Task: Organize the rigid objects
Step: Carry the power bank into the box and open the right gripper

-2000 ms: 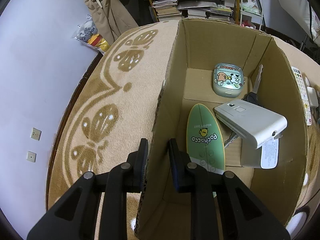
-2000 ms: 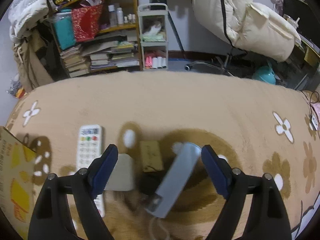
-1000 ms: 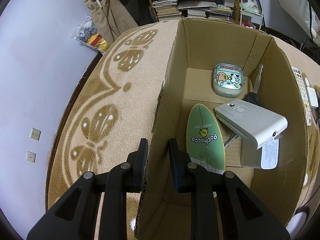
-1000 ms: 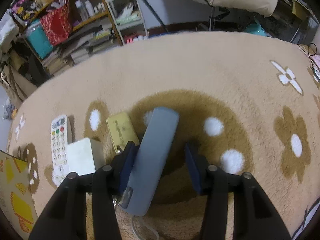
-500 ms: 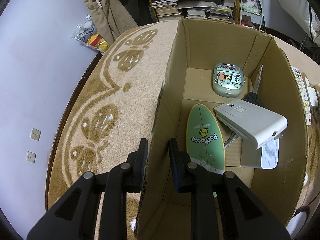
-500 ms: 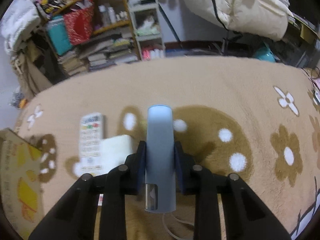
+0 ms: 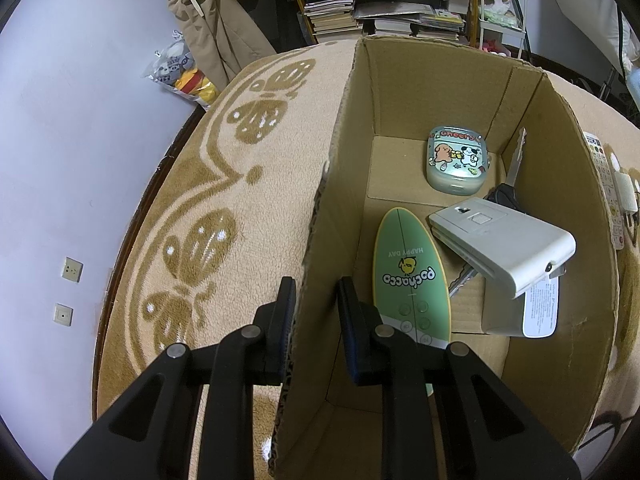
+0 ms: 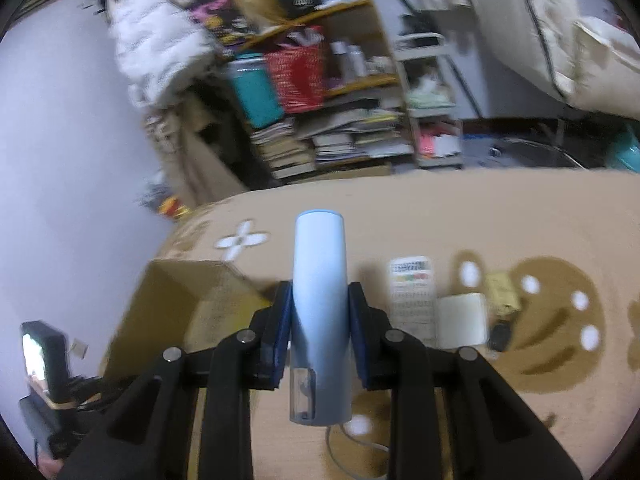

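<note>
The left hand-held gripper [image 7: 316, 320] is closed almost fully on the near left wall of an open cardboard box [image 7: 576, 240], one pad outside and one inside, pinching the rim. The box stands on a beige carpet [image 7: 224, 184] with brown flower patterns; the carpet's curved edge meets a pale wall on the left.

Inside the box lie a green surfboard-shaped remote [image 7: 410, 276], a white rectangular device [image 7: 504, 246] resting partly over a key [image 7: 516, 160], and a small rounded case with cartoon dogs [image 7: 456, 164] near the far wall. The box floor near the left wall and at the near corner is bare.

The right hand-held gripper [image 8: 319, 320] is clamped on a pale blue cylinder-like device [image 8: 319, 304], which stands lengthwise between the pads, above the carpet. A thin cable (possibly attached to it; the view is blurred) loops beneath. The box's corner [image 8: 192, 304] sits to the lower left. On the carpet to the right lie a white remote [image 8: 412, 296], a white block [image 8: 462, 320], a yellowish item [image 8: 502, 292] and a small dark object [image 8: 500, 336], close together. Beyond them the carpet is open up to a cluttered bookshelf [image 8: 340, 128].
</note>
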